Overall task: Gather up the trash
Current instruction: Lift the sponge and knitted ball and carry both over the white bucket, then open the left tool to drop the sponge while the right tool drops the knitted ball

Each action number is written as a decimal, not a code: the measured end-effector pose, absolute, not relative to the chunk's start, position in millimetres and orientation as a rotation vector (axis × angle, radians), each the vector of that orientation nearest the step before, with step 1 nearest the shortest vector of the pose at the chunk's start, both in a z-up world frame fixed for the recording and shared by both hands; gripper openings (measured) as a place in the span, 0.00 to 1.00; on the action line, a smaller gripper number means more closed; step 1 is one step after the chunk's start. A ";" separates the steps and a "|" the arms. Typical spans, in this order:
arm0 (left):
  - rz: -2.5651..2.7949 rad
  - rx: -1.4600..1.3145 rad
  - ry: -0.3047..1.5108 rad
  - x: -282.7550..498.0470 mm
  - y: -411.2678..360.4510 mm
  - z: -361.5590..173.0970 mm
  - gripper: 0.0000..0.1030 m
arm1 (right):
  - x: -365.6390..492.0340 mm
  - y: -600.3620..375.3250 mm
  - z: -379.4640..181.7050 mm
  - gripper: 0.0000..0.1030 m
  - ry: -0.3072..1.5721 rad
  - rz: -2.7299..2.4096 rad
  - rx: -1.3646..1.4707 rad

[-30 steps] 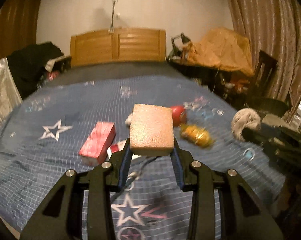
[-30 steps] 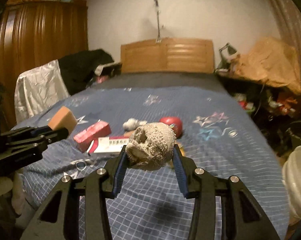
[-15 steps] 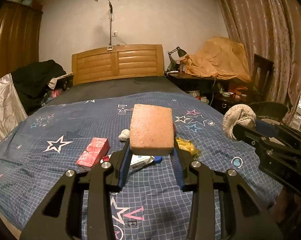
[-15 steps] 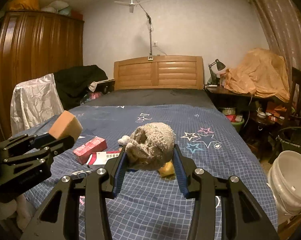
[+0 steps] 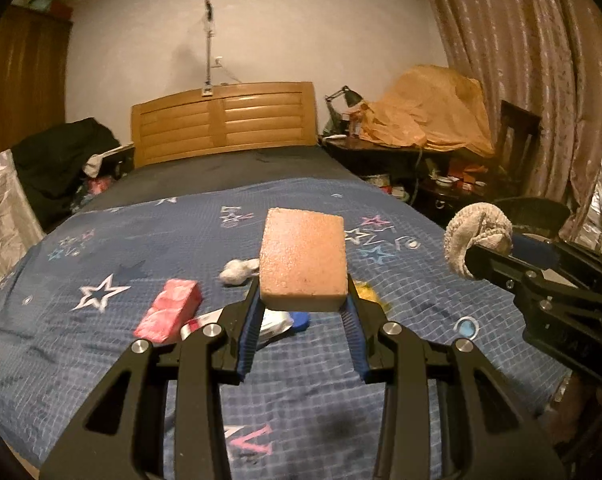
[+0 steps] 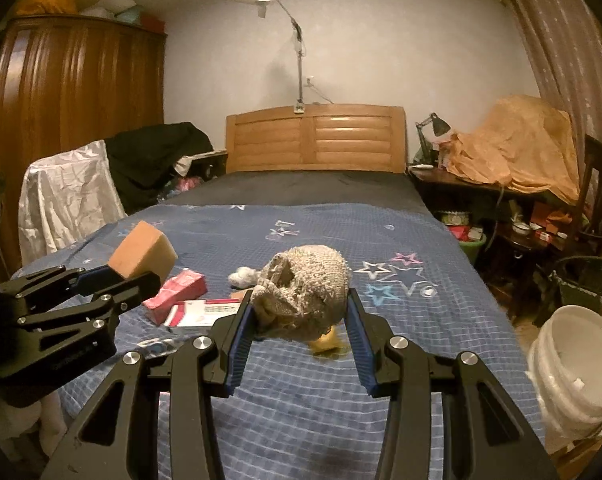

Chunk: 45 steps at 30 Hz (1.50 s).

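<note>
My left gripper [image 5: 303, 304] is shut on an orange-pink sponge [image 5: 303, 264], held above the blue star bedspread [image 5: 101, 248]. My right gripper [image 6: 301, 316] is shut on a crumpled beige knitted cloth [image 6: 305, 292]. Each gripper shows in the other view: the left with the sponge [image 6: 143, 254], the right with the cloth [image 5: 477, 236]. On the bed lie a pink packet [image 5: 169, 310], a red-and-white box [image 6: 201, 312], a white wad [image 5: 239, 270], a yellow wrapper [image 6: 327, 342] and a blue cap [image 5: 299, 320].
A stack of white buckets [image 6: 573, 360] stands on the floor right of the bed. A cluttered dark table [image 6: 501, 208], a chair and curtains are on the right. A wardrobe [image 6: 73, 112] and draped chairs stand on the left. The wooden headboard [image 5: 221, 120] is at the back.
Both grippers have risen and pulled back from the bed, still holding the sponge and the cloth. The items on the bed now look farther away.
</note>
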<state>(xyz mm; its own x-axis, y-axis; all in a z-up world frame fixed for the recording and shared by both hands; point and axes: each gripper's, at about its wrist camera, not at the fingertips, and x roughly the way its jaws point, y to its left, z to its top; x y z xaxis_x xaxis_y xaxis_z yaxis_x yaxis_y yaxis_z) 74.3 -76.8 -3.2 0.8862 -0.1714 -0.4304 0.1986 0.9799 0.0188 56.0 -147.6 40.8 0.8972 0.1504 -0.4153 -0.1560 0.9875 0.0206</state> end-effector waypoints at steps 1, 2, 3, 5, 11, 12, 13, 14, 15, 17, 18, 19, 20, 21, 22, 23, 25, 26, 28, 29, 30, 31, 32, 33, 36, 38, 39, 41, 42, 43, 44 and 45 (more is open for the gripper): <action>-0.204 0.066 0.442 77.7 -82.2 -2.1 0.35 | 59.2 -153.9 42.6 0.44 0.436 0.149 -0.015; -0.221 0.068 0.442 81.3 -89.7 -0.3 0.35 | 62.5 -165.1 45.9 0.44 0.446 0.135 -0.015; -0.237 0.070 0.445 85.0 -97.7 1.0 0.35 | 65.9 -176.0 49.3 0.44 0.450 0.120 -0.016; -0.276 0.078 0.450 93.3 -117.9 5.2 0.35 | 68.6 -200.6 58.1 0.44 0.455 0.087 -0.020; -0.414 0.098 0.467 121.3 -193.2 21.9 0.35 | 74.1 -309.1 88.3 0.44 0.497 -0.031 0.004; -0.439 0.101 0.473 125.3 -206.5 24.6 0.35 | 75.3 -325.9 89.9 0.44 0.507 -0.050 0.007; -0.468 0.102 0.480 129.4 -220.4 26.9 0.35 | 76.0 -344.1 92.2 0.44 0.516 -0.073 0.008; -0.499 0.107 0.488 133.3 -237.0 29.2 0.35 | 76.6 -367.4 95.0 0.44 0.531 -0.099 0.011; -0.527 0.117 0.493 135.8 -253.7 30.9 0.35 | 77.2 -390.4 96.7 0.44 0.545 -0.120 0.018; -0.584 0.139 0.508 141.0 -286.8 32.7 0.35 | 76.5 -432.7 99.5 0.44 0.581 -0.160 0.028; -0.609 0.152 0.517 142.7 -303.5 32.8 0.35 | 77.1 -455.4 99.6 0.44 0.605 -0.181 0.029; -0.642 0.164 0.532 144.6 -323.0 32.2 0.35 | 77.5 -472.8 98.5 0.44 0.622 -0.195 0.031; -0.667 0.172 0.548 148.8 -338.8 30.6 0.35 | 78.3 -499.4 97.0 0.44 0.655 -0.218 0.041; -0.691 0.177 0.566 150.8 -354.7 28.7 0.35 | 77.8 -516.5 94.9 0.44 0.672 -0.234 0.050; -0.721 0.182 0.584 151.7 -372.0 25.6 0.35 | 78.4 -532.3 91.5 0.44 0.688 -0.243 0.057; -0.744 0.185 0.599 153.4 -386.4 22.5 0.35 | 78.5 -551.4 86.5 0.44 0.714 -0.253 0.067; -0.794 0.192 0.638 155.0 -414.2 13.6 0.35 | 79.1 -584.5 70.2 0.44 0.773 -0.264 0.079; -0.821 0.198 0.663 155.7 -430.4 8.0 0.35 | 80.7 -598.0 60.3 0.44 0.802 -0.266 0.086; -0.857 0.212 0.706 158.4 -457.0 -2.9 0.35 | 83.9 -614.8 37.8 0.44 0.847 -0.272 0.101; -0.870 0.222 0.725 159.3 -470.0 -9.2 0.35 | 86.7 -620.2 30.1 0.44 0.857 -0.278 0.105; -0.878 0.230 0.739 161.6 -481.2 -14.0 0.35 | 87.7 -623.9 20.5 0.44 0.863 -0.286 0.113; -0.882 0.239 0.755 162.2 -490.3 -20.7 0.35 | 86.0 -629.6 14.2 0.44 0.863 -0.293 0.124; -0.887 0.242 0.767 163.3 -497.9 -25.4 0.35 | 85.2 -640.3 7.0 0.44 0.862 -0.297 0.143; -0.886 0.248 0.778 164.2 -504.0 -30.8 0.35 | 84.2 -637.9 1.4 0.44 0.864 -0.299 0.151; -0.887 0.262 0.797 167.8 -516.7 -39.9 0.35 | 82.9 -641.2 -13.3 0.44 0.870 -0.305 0.168; -0.886 0.272 0.802 169.4 -522.0 -44.9 0.35 | 83.5 -646.9 -19.5 0.44 0.869 -0.306 0.174; -0.884 0.274 0.804 170.7 -524.9 -45.9 0.35 | 81.0 -639.9 -19.7 0.44 0.867 -0.306 0.176; -0.878 0.274 0.809 173.2 -527.1 -48.3 0.35 | 81.8 -642.7 -23.9 0.44 0.867 -0.304 0.182; -0.874 0.276 0.810 175.5 -527.0 -48.8 0.35 | 82.2 -641.4 -24.8 0.44 0.867 -0.303 0.183; -0.872 0.275 0.812 176.7 -527.4 -49.6 0.35 | 82.6 -641.4 -25.3 0.44 0.867 -0.302 0.184; -0.870 0.276 0.814 178.0 -528.3 -50.5 0.35 | 83.7 -642.7 -27.3 0.44 0.864 -0.303 0.185; -0.871 0.275 0.814 179.1 -529.5 -51.1 0.35 | 83.4 -638.3 -24.8 0.45 0.864 -0.304 0.185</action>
